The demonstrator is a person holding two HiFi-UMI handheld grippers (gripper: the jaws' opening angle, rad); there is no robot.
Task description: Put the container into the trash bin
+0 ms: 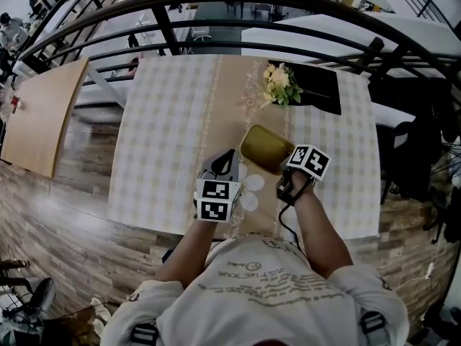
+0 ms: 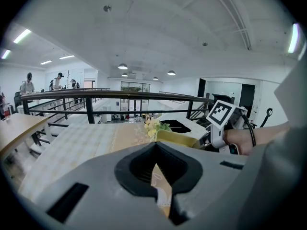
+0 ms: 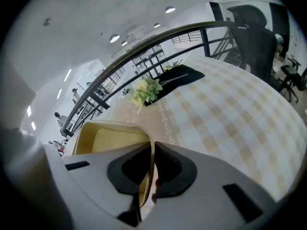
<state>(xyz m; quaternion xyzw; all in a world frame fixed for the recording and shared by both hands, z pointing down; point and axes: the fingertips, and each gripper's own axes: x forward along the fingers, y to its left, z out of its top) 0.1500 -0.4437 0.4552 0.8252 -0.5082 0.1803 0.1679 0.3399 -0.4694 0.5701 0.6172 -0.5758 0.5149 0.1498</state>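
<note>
The right gripper has its jaws clamped on one side wall of the yellow, open-topped rectangular container. In the right gripper view the thin rim runs straight down between the two dark pads, and the hollow of the container opens to the left of them. The container hangs tilted over the beige runner in the middle of the table, nearer the near edge than the far one. No view settles whether its underside is clear of the cloth.

The left gripper is just beside it on the left, also over the runner, pointing toward the far edge. Its jaws are together with nothing between them. The left gripper view shows the tips meeting, with only a sliver of runner visible lower down. The container shows beyond them to the right.

A checked cloth covers the table. A bunch of yellow and white flowers lies near the far edge on the runner's right side, its stems resting on a black mat toward the far right corner. A dark metal railing curves past the far edge.
</note>
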